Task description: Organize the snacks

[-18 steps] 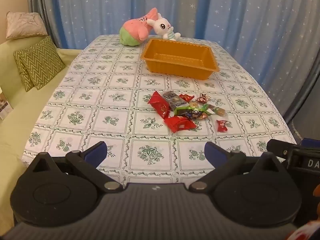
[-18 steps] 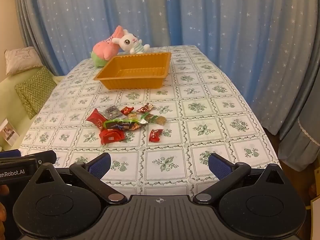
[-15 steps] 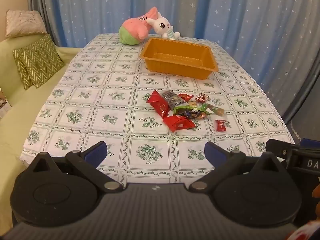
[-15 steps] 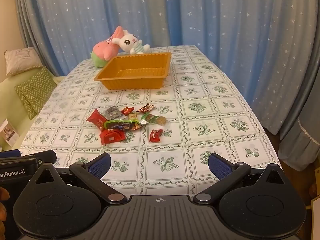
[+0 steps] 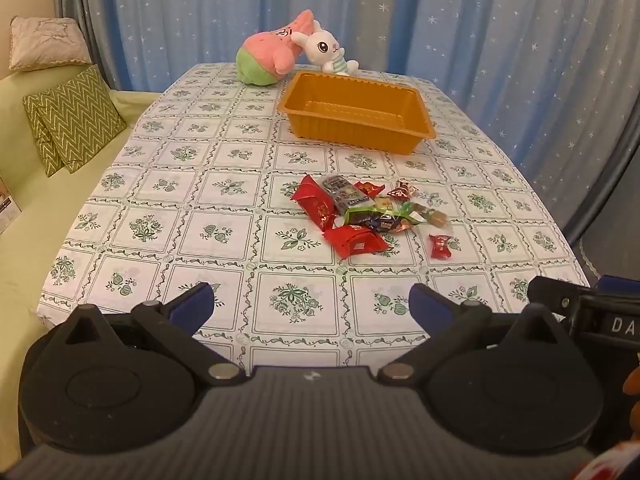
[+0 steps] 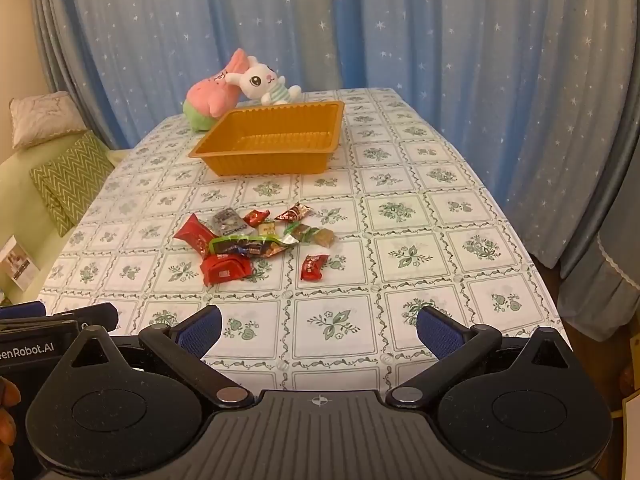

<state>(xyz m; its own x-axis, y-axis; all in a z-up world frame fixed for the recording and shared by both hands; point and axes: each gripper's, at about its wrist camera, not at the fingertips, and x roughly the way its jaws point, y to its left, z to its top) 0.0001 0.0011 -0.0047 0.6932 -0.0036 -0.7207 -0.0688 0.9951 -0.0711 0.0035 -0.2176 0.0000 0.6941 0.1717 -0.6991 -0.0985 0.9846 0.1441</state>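
Orange tray — one; two plush toys behind.

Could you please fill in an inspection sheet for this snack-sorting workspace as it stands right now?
Surface: table under a white cloth with green floral squares, lying flat.
Job's things: empty orange plastic tray at the far end; loose pile of wrapped snacks mid-table, apart from the tray; one small red candy lies separate beside the pile.
Clutter: pink and green plush toy and white plush rabbit behind the tray.
Grippers: left gripper and right gripper both open, empty, over the near edge.
Cables: nothing seen.
Surroundings: blue star-print curtains; green zigzag cushions on a pale green sofa.
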